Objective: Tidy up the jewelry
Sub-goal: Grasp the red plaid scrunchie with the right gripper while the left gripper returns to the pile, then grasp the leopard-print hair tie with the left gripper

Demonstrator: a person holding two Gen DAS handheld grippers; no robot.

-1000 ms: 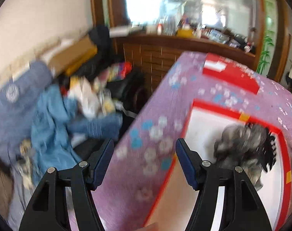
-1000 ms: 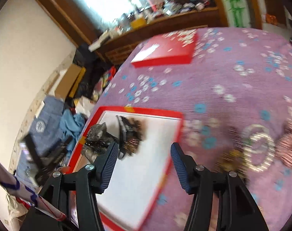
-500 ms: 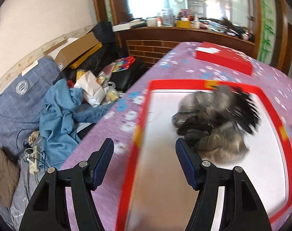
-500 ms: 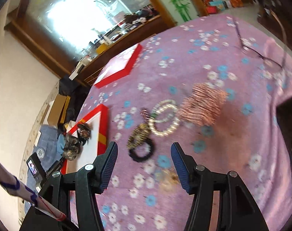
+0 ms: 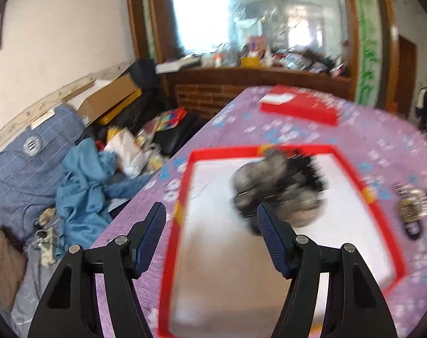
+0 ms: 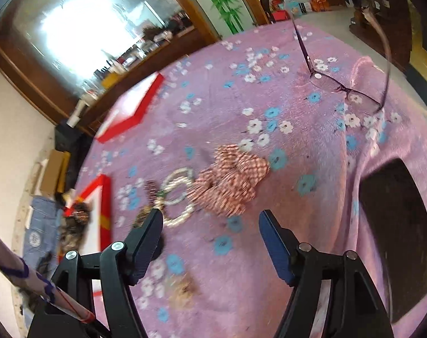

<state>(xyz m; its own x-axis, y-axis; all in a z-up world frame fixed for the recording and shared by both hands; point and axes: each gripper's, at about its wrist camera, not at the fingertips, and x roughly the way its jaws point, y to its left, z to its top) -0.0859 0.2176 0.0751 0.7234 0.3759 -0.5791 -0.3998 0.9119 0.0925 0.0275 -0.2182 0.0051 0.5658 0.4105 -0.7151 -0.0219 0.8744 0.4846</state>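
Jewelry lies in two places on the purple flowered worktop (image 6: 312,146). A blurred grey and black heap (image 5: 278,194) sits inside the red-rimmed white tray (image 5: 379,219), toward its 12 o'clock end, with bare white floor from the middle to 6 o'clock. The left gripper (image 5: 210,236) hovers over the tray's 9 o'clock rim, jaws open, nothing between them; the worktop edge runs just beyond at 9 o'clock. In the right wrist view, a pearl bracelet (image 6: 177,197) and a red checked scrunchie (image 6: 230,180) lie loose at 12 o'clock of the right gripper (image 6: 210,242), whose jaws have just been opening and are empty. Eyeglasses (image 6: 346,90) stand at 1 o'clock, a red lid (image 6: 129,112) at 11 o'clock.
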